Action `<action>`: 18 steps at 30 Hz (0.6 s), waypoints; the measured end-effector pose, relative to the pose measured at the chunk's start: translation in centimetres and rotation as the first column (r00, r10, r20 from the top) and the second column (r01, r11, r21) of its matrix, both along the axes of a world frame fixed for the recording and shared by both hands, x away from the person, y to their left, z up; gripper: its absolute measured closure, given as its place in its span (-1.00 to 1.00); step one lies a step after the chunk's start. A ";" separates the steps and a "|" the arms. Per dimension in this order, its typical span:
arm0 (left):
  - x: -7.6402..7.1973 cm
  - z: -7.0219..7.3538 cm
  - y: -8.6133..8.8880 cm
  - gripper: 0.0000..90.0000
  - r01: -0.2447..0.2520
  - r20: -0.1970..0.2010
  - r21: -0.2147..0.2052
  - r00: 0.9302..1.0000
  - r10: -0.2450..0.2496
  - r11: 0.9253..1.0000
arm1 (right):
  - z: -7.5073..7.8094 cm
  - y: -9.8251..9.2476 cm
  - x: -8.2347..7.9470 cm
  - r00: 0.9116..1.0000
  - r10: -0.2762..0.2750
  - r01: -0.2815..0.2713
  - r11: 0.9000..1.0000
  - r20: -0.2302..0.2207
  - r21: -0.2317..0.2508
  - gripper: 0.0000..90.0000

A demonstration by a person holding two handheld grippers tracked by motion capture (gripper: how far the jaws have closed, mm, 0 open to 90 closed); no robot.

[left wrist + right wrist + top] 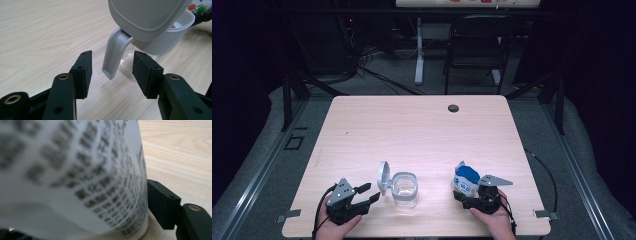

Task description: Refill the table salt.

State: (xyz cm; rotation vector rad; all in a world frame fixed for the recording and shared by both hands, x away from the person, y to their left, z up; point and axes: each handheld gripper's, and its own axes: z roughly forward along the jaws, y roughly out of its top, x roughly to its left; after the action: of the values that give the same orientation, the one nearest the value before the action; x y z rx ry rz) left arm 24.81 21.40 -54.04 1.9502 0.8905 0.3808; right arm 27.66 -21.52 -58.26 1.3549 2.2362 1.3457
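Note:
A clear container [405, 190] with a white rim stands near the table's front edge, its grey lid [383, 176] swung open to the left. My left gripper [371, 192] is open just left of it. In the left gripper view the lid's grey tab [113, 57] hangs between the open jaws [113, 75], and neither pad touches it. To the right, a white and blue packet [466, 179] stands upright with my right gripper [465, 194] around its base. In the right gripper view the printed packet [75, 182] sits close up, and one black pad [161, 202] lies against its side; the other pad is hidden.
The wooden table [412, 130] has a small round hole [453, 108] near its far edge. A dark chair [477, 45] and a white desk leg [419, 50] stand on the floor beyond the table.

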 end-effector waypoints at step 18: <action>0.0 0.0 -0.1 0.13 0.004 0.001 0.002 1.000 -0.004 1.000 | 0.1 0.0 0.0 0.999 0.022 -0.022 1.000 0.025 0.000 -0.05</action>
State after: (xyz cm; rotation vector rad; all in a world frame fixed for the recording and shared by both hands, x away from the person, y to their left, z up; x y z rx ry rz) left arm 24.80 21.32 -54.04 1.9534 0.8860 0.3811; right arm 27.66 -21.49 -58.16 1.3096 2.2412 1.3626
